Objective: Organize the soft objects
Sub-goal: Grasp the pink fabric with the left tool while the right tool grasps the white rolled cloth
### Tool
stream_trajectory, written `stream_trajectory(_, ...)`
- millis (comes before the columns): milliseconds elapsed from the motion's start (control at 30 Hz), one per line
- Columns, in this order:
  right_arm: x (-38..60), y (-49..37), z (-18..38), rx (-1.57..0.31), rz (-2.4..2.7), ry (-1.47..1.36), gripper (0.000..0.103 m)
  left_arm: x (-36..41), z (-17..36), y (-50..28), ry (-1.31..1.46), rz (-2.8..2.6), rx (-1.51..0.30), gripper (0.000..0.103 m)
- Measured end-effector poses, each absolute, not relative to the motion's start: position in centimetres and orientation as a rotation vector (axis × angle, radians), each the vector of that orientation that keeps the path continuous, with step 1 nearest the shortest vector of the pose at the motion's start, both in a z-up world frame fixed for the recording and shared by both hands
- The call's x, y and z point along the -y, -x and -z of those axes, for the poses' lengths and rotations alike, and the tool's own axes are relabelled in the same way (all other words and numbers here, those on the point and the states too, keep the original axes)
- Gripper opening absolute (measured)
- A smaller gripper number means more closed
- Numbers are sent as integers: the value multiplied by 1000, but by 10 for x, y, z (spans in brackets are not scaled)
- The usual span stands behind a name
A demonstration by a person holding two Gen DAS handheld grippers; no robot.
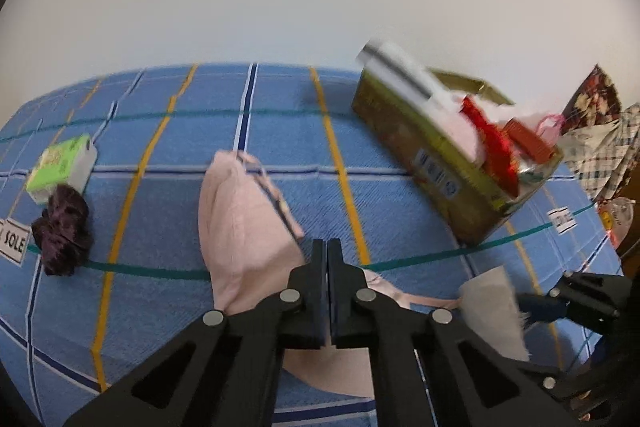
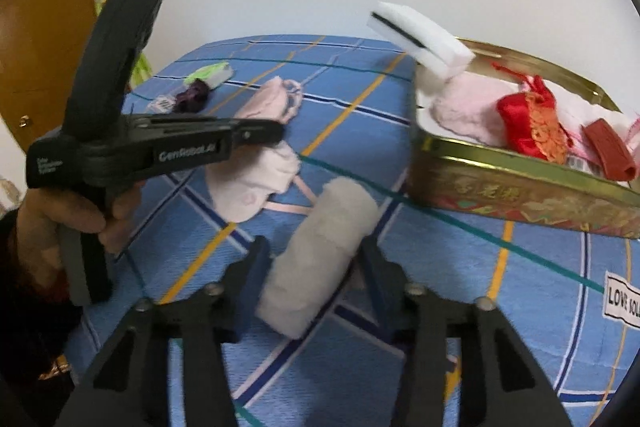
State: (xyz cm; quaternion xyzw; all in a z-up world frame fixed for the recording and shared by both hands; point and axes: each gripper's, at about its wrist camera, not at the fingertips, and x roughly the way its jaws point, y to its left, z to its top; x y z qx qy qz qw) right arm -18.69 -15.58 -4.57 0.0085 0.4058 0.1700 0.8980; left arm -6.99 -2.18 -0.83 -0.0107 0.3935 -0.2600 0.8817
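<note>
A: From the left wrist view, what do we see?

B: We see our left gripper with its jaws pressed together over a pink cloth that lies on the blue checked cover. Whether any fabric is pinched between them we cannot tell. Far left lie a dark scrunchie and, just behind it, a green packet, both still loose. To the right stands the gold tin, already holding a white foam block, something pink, a red pouch and a small red piece. At the right edge we glimpse the right gripper with a pale roll.

A: And the right wrist view?

B: Our right gripper has its jaws partly open around the white roll; both pads look to be against its sides, so we judge it held. The left gripper, in a hand, reaches over the pink cloth. The tin sits near, to the right, well filled.

A: How far along are we?

B: Past halfway, we judge. Several soft things are in the tin; the roll, the pink cloth, another pink piece, the scrunchie and the packet are still outside it.
</note>
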Motion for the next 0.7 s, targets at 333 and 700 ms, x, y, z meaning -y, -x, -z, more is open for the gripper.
stream_trajectory(333,189,204,18,-703,-416,-184,30,-11,-15,74,79,514,-774,1)
stream_trajectory(700,218,211,3,-632,-388,-312,30,-13,-18,81,17,464,-715,1)
